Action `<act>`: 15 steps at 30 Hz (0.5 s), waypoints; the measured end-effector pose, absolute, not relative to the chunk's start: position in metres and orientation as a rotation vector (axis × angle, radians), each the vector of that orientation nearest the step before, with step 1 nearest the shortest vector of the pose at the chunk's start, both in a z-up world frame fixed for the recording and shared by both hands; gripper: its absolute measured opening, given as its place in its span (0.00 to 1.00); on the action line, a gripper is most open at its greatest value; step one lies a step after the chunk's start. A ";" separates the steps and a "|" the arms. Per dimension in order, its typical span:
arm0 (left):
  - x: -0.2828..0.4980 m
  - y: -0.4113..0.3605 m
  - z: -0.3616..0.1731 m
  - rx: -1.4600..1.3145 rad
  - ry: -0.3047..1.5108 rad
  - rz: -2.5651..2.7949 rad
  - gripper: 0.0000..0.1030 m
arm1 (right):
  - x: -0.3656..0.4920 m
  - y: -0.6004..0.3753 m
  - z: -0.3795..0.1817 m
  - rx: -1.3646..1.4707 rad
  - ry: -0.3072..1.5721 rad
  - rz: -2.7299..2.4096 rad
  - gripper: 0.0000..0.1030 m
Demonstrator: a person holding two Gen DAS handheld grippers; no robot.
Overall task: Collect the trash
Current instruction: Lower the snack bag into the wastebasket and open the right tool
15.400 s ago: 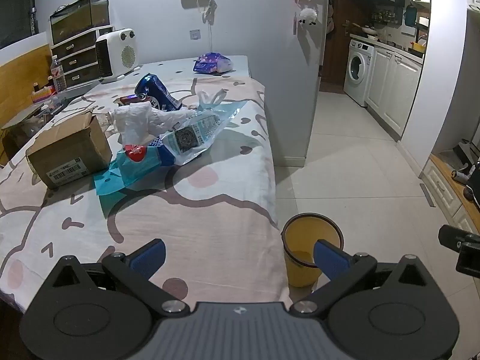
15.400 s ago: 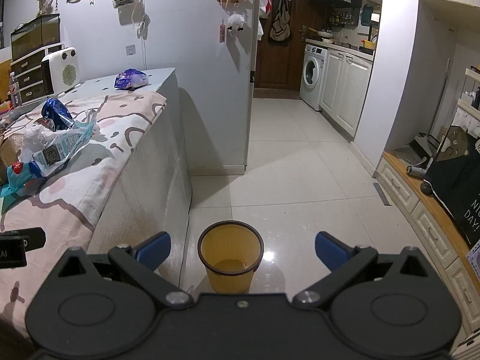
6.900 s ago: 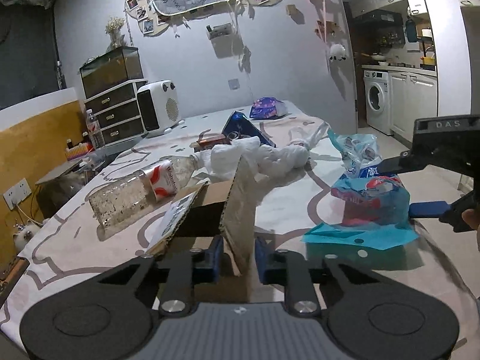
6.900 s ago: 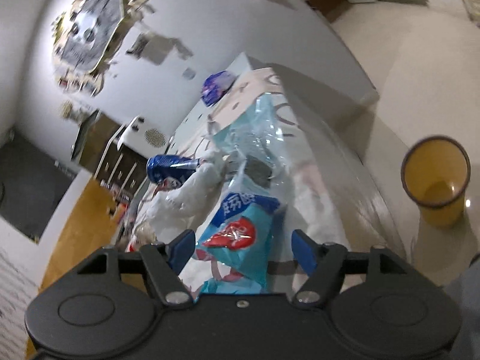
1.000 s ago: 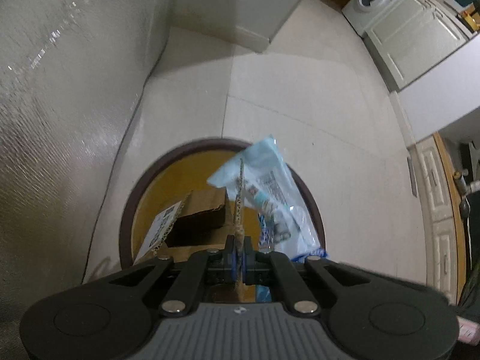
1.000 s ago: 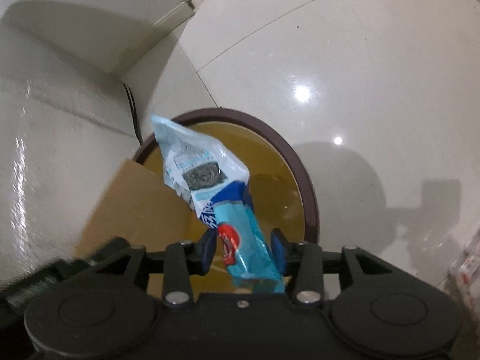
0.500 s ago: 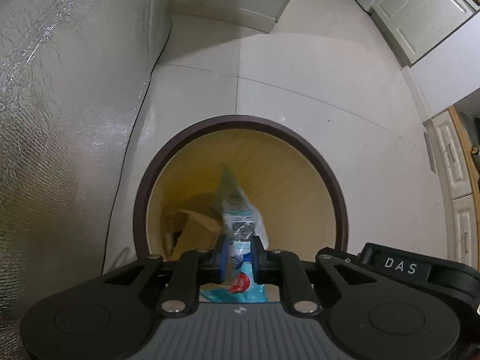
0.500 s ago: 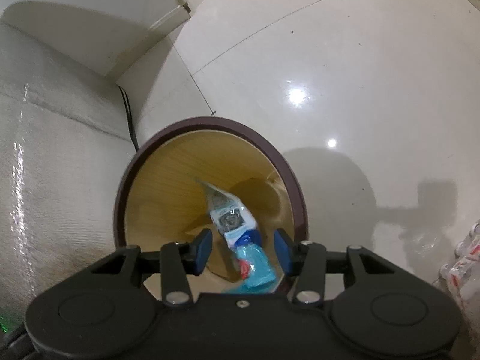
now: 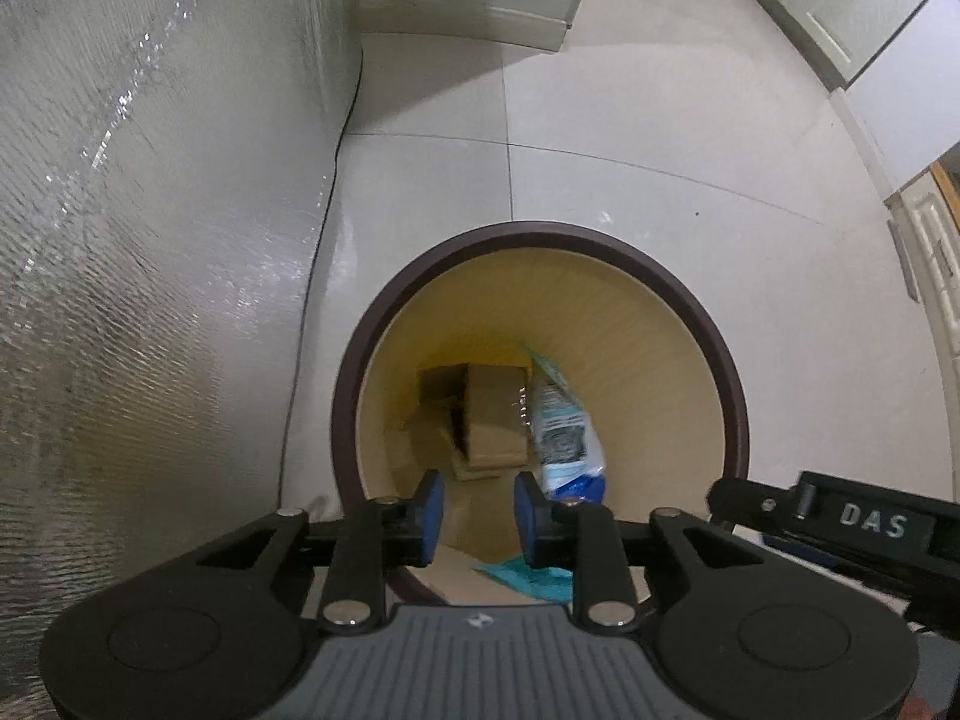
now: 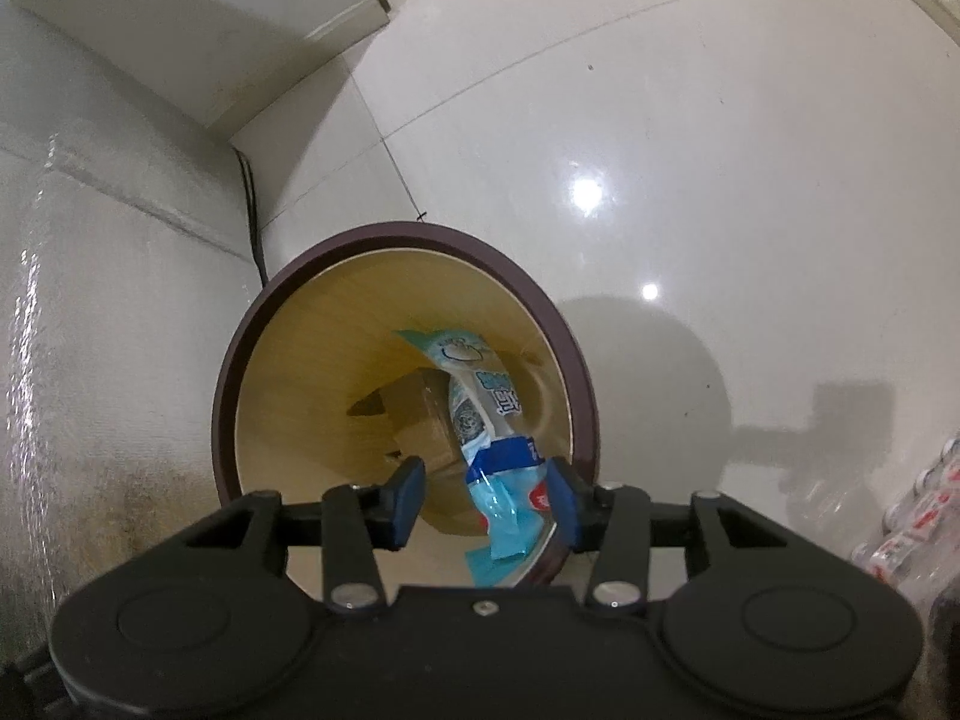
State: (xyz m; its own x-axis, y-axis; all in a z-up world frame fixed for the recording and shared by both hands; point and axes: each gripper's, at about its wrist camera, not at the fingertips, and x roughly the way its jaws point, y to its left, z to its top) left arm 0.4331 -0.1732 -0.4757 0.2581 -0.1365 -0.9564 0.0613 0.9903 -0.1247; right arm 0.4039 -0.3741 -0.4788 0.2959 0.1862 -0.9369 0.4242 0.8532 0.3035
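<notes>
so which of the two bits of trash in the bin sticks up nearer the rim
The blue plastic wrapper: it leans up the bin wall, while the cardboard box lies at the bottom.

Dim indoor light; ceiling-lamp glare on glossy floor tiles (image 10: 690,138); fisheye bending, dark vignette at corners.

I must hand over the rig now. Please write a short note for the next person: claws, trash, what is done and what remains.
Left claw: open, empty, jaws just opened, above the round yellow bin with the dark brown rim.
Right claw: open; the blue and white plastic wrapper hangs loose between the jaws, mostly inside the bin.
Brown cardboard box: at the bin's bottom.
Done: box dropped, wrapper released.
Left: any other trash is not visible here.
</notes>
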 end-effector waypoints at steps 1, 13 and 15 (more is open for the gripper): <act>0.432 -0.174 -0.474 -0.054 1.303 -0.130 0.35 | 0.402 -0.374 -0.476 0.552 1.277 -0.162 0.47; 0.403 -0.163 -0.444 0.034 1.284 -0.079 0.80 | 0.373 -0.382 -0.443 0.443 1.247 -0.173 0.80; 0.397 -0.161 -0.437 0.027 1.282 -0.074 0.83 | 0.367 -0.383 -0.439 0.448 1.240 -0.163 0.87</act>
State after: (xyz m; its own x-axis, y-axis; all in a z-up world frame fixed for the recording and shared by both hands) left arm 0.3970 -0.1608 -0.4369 0.2825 -0.0400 -0.9584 0.0702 0.9973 -0.0209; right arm 0.3666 -0.3830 -0.4389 0.3263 0.1200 -0.9376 0.3580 0.9023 0.2401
